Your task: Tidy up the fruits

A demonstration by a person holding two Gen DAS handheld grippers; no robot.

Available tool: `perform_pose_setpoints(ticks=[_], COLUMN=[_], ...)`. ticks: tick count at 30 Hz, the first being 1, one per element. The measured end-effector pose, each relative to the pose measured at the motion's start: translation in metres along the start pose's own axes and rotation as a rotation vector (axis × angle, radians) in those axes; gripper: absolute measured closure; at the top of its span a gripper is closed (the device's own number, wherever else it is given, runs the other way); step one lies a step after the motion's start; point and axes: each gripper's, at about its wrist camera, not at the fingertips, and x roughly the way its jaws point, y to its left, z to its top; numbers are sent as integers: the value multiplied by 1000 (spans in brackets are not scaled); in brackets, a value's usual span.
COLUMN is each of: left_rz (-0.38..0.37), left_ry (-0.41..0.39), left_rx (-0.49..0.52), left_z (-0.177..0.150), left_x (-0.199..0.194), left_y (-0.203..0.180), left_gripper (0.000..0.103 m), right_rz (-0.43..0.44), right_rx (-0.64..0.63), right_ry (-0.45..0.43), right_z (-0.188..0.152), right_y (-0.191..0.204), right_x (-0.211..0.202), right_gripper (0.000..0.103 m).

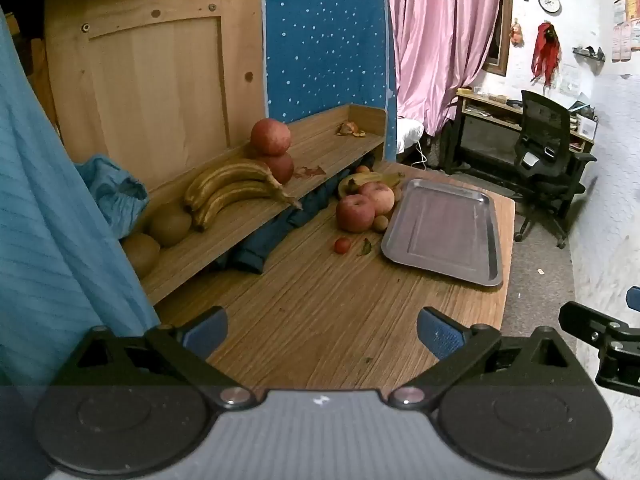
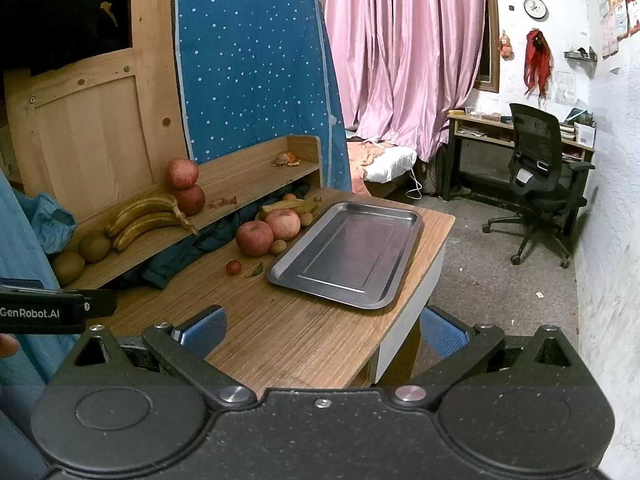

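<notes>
Left gripper [image 1: 322, 332]: fingers spread wide, nothing between them, held above the near end of the wooden table [image 1: 320, 312]. Right gripper [image 2: 324, 330]: likewise wide open and empty, over the table's near corner. Steel tray [image 2: 348, 252]: bare, on the table's right side. Just left of it: small tomato [image 2: 233, 267], two apples [image 2: 267, 230], banana behind. Raised shelf [image 2: 248, 176] further left: two kiwis [image 2: 82, 254], banana bunch [image 2: 148, 216], two stacked red apples [image 2: 185, 186].
</notes>
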Motion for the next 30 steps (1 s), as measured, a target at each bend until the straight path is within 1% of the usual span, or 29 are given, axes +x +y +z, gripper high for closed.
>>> perform_pose_setpoints(ticks=[14,22,26,30], left_rz=[1,15,20,23], left_ry=[6,24,29,39], left_rx=[0,-4,-8,-13], left_z=[-1,-2,-2,0], left_x=[2,5,6,7], left_y=[2,-2,-3,-5], left_gripper=[0,0,0,0], right_rz=[1,0,0,0], right_rx=[1,2,2,2], right_ry=[3,5,7,11], right_z=[-1,1,7,-1], right_y=[-2,-3,0,-3], right_x=[2,4,2,8], right_gripper=[1,1,1,1])
